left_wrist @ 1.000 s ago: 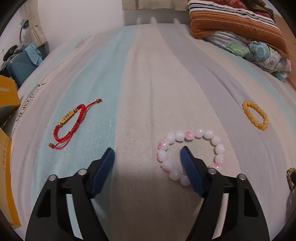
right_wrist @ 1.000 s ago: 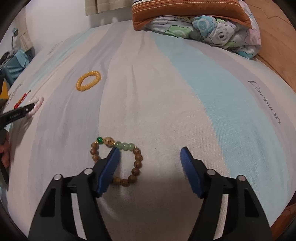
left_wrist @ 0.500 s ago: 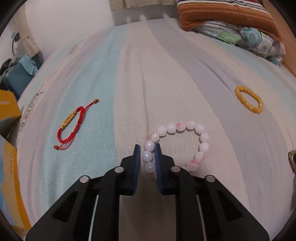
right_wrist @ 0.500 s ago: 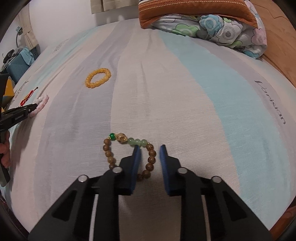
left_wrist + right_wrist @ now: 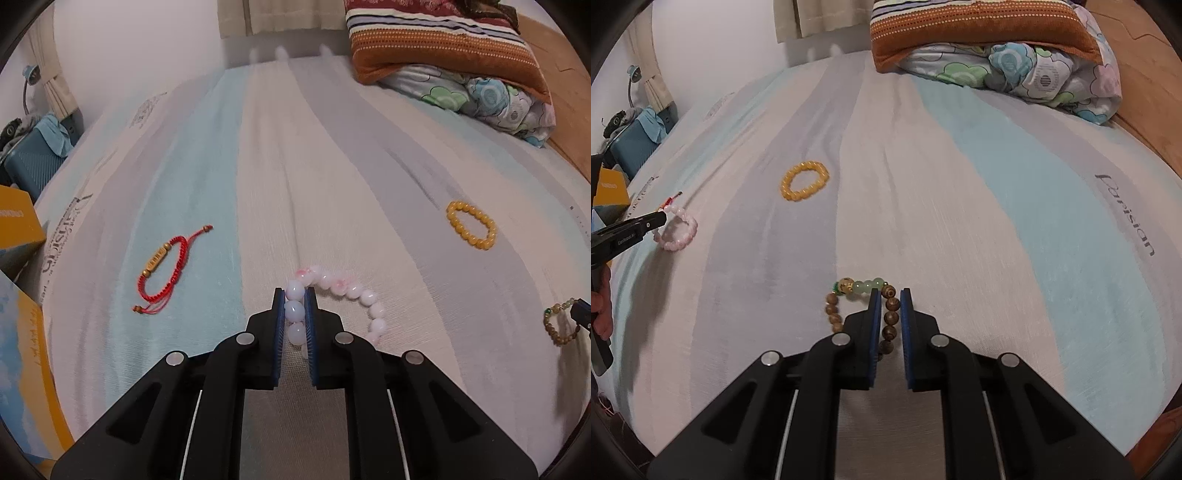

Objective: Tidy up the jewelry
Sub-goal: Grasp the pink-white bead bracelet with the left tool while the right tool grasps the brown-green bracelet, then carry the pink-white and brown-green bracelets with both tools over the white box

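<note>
Bedsheet (image 5: pixel 332 155) wide and bare through the middle and far end; free passage there. Obstacles low and scattered: red cord bracelet (image 5: pixel 164 269) to the left, yellow bead bracelet (image 5: pixel 471 229) to the right, well apart with an open lane between. Far right corner blocked by stacked pillows (image 5: pixel 443 48) and a folded quilt (image 5: pixel 1027 70). Left edge crowded by yellow boxes (image 5: pixel 18 232) and a blue case (image 5: pixel 26 166).

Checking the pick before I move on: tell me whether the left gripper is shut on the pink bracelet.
Shut on it. The left gripper has its blue pads pressed against beads of the pink bracelet; the rest of the strand trails to the right.
</note>
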### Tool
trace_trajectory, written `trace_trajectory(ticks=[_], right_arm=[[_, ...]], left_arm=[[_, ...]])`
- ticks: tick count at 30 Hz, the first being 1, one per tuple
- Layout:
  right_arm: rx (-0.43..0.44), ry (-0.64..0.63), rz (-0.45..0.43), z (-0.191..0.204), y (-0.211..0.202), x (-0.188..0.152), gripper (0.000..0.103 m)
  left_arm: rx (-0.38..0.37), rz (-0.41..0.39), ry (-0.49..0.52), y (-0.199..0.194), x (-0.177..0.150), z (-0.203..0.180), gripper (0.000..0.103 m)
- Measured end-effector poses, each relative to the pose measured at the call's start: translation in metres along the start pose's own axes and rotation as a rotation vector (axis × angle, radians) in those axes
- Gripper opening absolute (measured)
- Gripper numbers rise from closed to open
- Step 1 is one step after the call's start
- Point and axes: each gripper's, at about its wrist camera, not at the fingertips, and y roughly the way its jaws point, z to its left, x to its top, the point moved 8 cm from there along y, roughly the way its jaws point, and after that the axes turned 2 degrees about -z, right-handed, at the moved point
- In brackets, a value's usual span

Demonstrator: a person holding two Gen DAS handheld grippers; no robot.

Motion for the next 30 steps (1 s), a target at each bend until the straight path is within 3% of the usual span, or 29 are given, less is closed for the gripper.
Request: trace_trajectory(ticks=[23,28,30], right_arm=[[0.017,-0.02,-0.087,0.031,-0.059,0.037,0.007],[-0.025,-0.011,-0.036,0.02,-0.048,0.034,0.008],[-0.037,0.021,0.006,0.007,-0.034,0.028,0.025]], left_arm=[[-0.043,-0.051,-0.025,-0.07,0.018,0.013,0.009],[-0.047,-0.056,-0.028,-0.085,0.018,0.019,0.009],[-0.049,-0.056,-0.027,-0.087,0.017,0.019,0.009]])
